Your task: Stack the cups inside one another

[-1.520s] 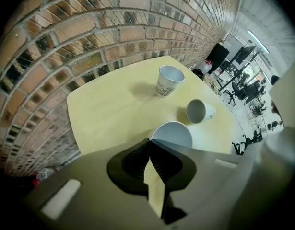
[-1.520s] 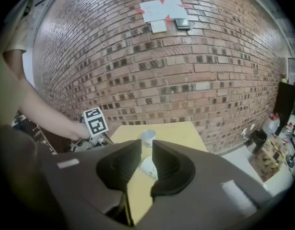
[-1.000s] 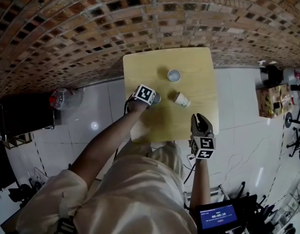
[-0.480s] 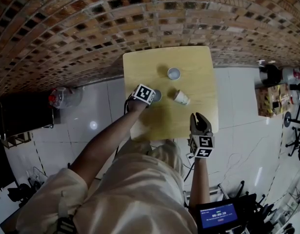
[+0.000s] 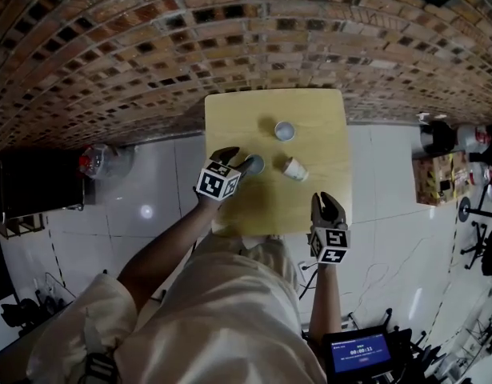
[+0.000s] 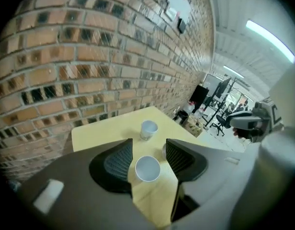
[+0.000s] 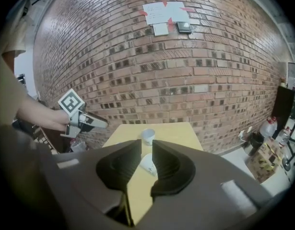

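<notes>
Spreading the jaws of my left gripper (image 5: 236, 160) and lifting clear, I am leaving the cup (image 6: 147, 168) standing upright near the table's (image 5: 310, 206) left edge, released and waiting for stacking.

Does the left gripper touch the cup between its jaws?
Apart. Left gripper view: the left gripper has just been opening; table shows between each jaw and the cup.

place: lab | cues: brick wall (image 5: 150, 46), tiled floor (image 5: 390, 230), office chair (image 6: 215, 124)
</notes>
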A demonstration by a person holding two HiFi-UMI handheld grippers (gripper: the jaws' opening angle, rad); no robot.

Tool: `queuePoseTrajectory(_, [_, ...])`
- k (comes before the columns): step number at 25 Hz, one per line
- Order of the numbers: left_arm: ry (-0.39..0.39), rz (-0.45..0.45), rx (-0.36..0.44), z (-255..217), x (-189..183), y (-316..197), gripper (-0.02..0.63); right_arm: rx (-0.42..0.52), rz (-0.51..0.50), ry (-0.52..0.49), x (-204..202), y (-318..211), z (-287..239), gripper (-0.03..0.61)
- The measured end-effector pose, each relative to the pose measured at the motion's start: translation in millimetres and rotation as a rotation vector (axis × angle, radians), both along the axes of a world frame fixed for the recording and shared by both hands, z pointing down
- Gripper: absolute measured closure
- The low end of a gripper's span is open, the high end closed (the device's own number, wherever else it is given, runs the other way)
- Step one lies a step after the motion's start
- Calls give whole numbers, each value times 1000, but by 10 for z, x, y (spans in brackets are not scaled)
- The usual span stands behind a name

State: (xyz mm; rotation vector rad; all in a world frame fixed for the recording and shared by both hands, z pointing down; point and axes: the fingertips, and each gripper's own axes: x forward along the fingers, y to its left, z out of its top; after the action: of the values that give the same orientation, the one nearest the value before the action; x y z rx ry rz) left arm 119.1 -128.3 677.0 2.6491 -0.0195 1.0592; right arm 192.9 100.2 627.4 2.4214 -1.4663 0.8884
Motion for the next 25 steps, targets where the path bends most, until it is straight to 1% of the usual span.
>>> queuePoseTrajectory(2, [75, -4, 53, -294, -84, -10, 391, 5, -9, 11, 20, -21, -59, 503])
queuePoseTrajectory(6, [193, -27, 226, -847, -297, -121, 429, 45, -31, 62, 82, -135, -290, 503])
queuePoseTrajectory(7, [215, -30, 253, -967, -354, -133, 439, 57, -33, 79, 94, -167, -364, 503])
queuePoseTrajectory(9, [246, -28, 280, -1160, -476, -123, 465, 82, -30, 110, 99, -217, -512, 503])
queuePoseTrajectory(12, [264, -28, 289, -1293, -645, -83, 479, 119, -23, 147, 85, -290, -698, 503])
queuePoseTrajectory(16, [241, -29, 285, -1193, -832, 9, 486, 152, -47, 177, -2, -388, -827, 503])
queuePoseTrajectory(20, [211, -45, 263, -1062, -993, 116, 500, 167, -66, 168, -112, -407, -873, 503])
queuePoseTrajectory(23, [181, -48, 233, -921, -1099, 234, 505, 160, -69, 150, -197, -350, -862, 503])
queuePoseTrajectory(25, [179, -47, 223, -872, -1118, 272, 508, 170, -68, 157, -206, -339, -875, 503])
